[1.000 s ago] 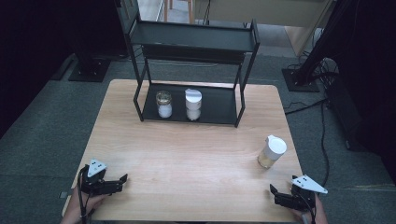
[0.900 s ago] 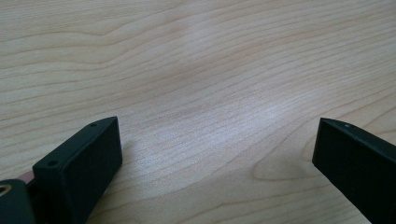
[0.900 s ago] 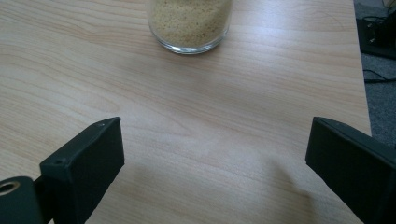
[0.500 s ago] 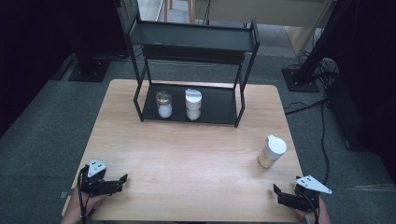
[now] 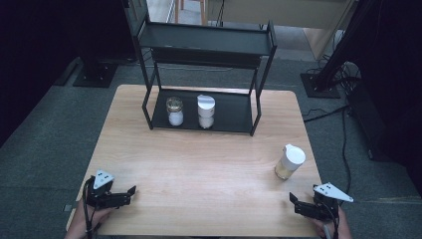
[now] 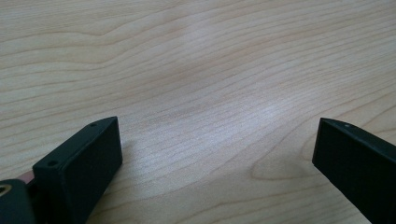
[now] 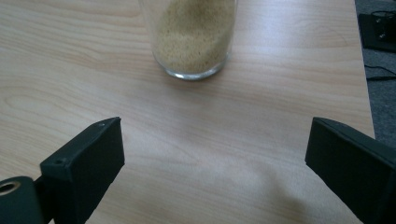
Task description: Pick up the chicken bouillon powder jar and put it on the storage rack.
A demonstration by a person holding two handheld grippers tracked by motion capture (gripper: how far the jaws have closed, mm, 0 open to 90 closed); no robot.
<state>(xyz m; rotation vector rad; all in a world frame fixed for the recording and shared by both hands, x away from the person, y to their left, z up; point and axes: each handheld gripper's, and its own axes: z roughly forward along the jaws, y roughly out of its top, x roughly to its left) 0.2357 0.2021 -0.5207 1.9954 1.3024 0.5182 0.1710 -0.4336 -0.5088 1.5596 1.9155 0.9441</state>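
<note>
A glass jar [image 5: 289, 162] with a white lid and yellowish grains stands upright on the wooden table [image 5: 199, 169] at the right. My right gripper [image 5: 294, 204] lies at the front right corner with its jaws wide apart and nothing between them. In the right gripper view the jar [image 7: 191, 37] stands just beyond the open right gripper [image 7: 215, 126], apart from it. My left gripper [image 5: 130, 193] rests at the front left corner. The left gripper [image 6: 215, 128] is open over bare wood.
A black two-level rack [image 5: 259, 107] stands at the table's far side. On its lower shelf are a clear jar with a metal lid [image 5: 174, 110] and a white-lidded jar [image 5: 205, 110]. Dark stands and cables lie on the floor to the right.
My right gripper has drifted a little to the right near the front edge. The left gripper and the jars have stayed put.
</note>
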